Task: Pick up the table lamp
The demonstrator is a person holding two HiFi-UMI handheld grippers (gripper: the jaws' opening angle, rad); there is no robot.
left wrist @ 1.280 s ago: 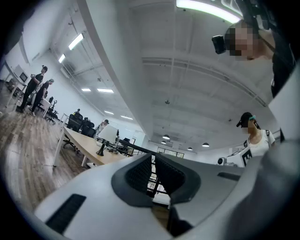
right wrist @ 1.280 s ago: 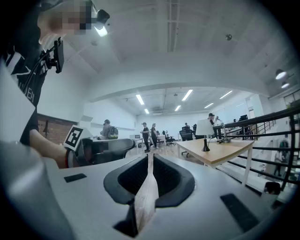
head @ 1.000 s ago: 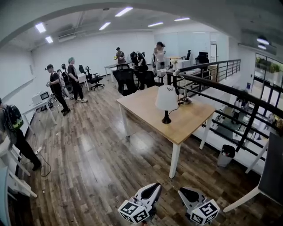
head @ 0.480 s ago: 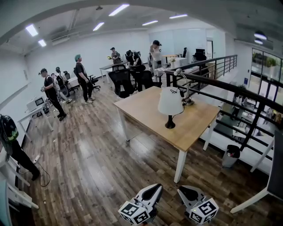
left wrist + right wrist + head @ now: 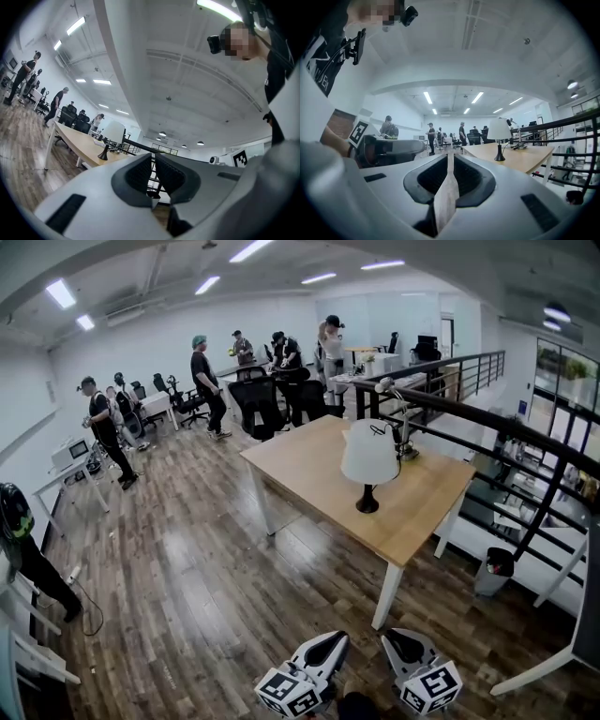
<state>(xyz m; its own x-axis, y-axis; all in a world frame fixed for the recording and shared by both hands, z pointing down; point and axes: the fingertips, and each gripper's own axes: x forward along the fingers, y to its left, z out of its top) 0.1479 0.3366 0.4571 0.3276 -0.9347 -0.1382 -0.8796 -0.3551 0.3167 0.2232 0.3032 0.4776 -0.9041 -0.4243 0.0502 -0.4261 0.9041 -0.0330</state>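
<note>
The table lamp [image 5: 368, 454], with a white shade on a thin black stem and round base, stands on the wooden table [image 5: 319, 474] near its right front part. Both grippers hang low at the head view's bottom edge, well short of the table, over the wood floor. My left gripper [image 5: 325, 649] is shut but for a thin slit, with nothing in it. My right gripper [image 5: 403, 647] is shut and empty. The left gripper view has the lamp [image 5: 111, 133] far off to the left. In the right gripper view the lamp [image 5: 499, 131] stands ahead to the right.
A black railing [image 5: 487, 423] runs behind and to the right of the table. A jointed desk lamp [image 5: 401, 418] stands at the table's far end. Several people and office chairs [image 5: 262, 404] fill the back. A bin [image 5: 494, 564] sits past the railing; a white table leg [image 5: 534, 669] crosses low right.
The table and lamp have grown larger and nearer in the head view. A person in a green cap has walked rightwards at the back. Both grippers keep their place and stay shut.
</note>
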